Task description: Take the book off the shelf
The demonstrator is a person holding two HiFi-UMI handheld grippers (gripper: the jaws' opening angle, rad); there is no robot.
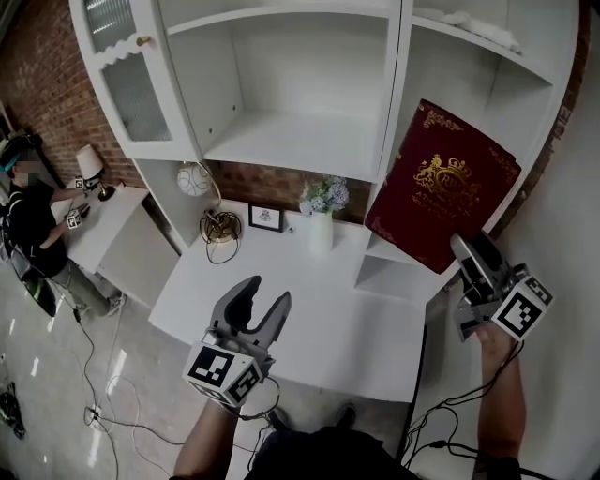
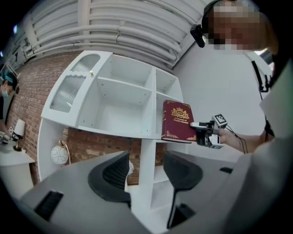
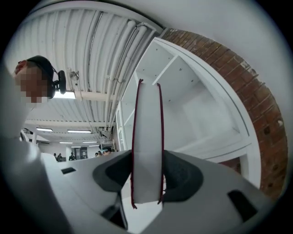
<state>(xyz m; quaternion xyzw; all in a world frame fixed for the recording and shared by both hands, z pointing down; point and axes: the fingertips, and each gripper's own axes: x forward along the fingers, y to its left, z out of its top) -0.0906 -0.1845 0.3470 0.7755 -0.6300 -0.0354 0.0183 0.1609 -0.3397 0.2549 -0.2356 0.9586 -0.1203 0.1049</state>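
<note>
Your right gripper (image 1: 469,251) grips the red book (image 1: 441,183) by its lower edge; the book is tilted in the air, in front of the right side of the shelf (image 1: 300,141). Your left gripper (image 1: 266,292) holds nothing, its jaws apart above the white worktop (image 1: 328,319).

We see a long white tabletop (image 1: 309,328) set under a tall white wooden shelf unit (image 1: 309,141). A slim white vase of pale blue flowers (image 1: 322,225) stands at the tabletop's back edge. Just left of the vase is a small black-framed picture (image 1: 265,218), further left a gold wire ornament (image 1: 221,228), and beyond it a round white globe lamp (image 1: 194,178). High to the vase's right, a white crumpled bundle (image 1: 469,23) lies on the unit's top shelf. Down-left of the vase, black cables (image 1: 89,375) trail over the grey floor (image 1: 47,309).
</note>
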